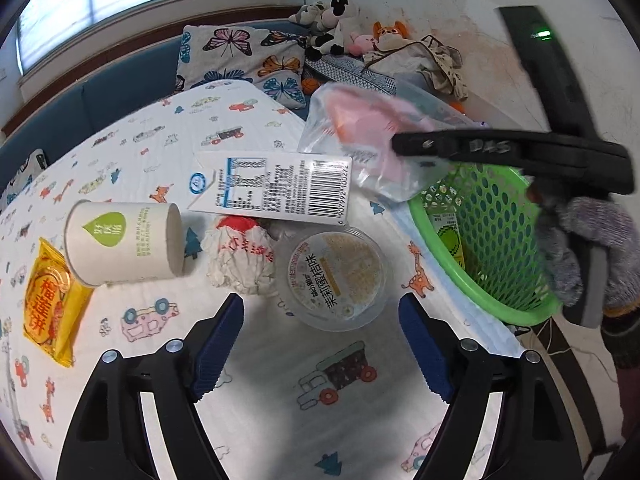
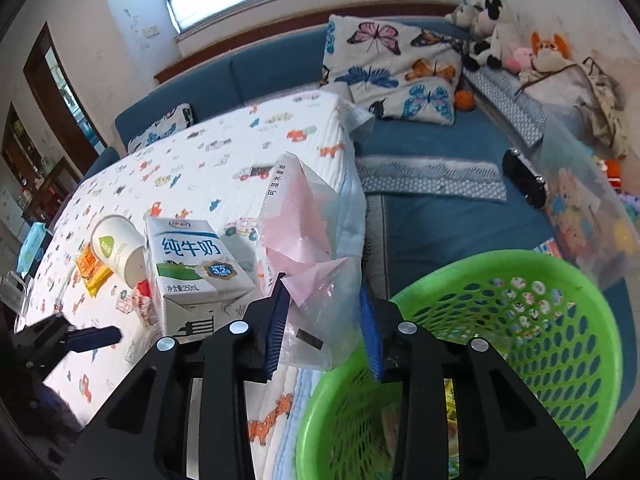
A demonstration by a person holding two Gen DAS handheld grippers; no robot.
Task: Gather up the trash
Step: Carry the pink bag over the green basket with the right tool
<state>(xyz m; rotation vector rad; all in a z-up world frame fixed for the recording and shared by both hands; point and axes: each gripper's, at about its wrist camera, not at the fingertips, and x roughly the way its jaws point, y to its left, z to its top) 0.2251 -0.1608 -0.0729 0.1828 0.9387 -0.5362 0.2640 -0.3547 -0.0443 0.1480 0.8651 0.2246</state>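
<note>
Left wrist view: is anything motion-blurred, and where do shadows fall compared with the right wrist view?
Left wrist view: the plastic bag and right gripper are smeared; a shadow pools between the left gripper fingers. Right wrist view: sharper; window glare up top, green basket rim soft.

Butterfly pillow (image 2: 394,68), plush toys (image 2: 492,36)

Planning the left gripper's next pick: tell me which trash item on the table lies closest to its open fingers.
The round clear plastic dessert cup, lying between and just ahead of the left gripper fingertips. The crumpled wrapper, milk carton and paper cup lie farther off.
</note>
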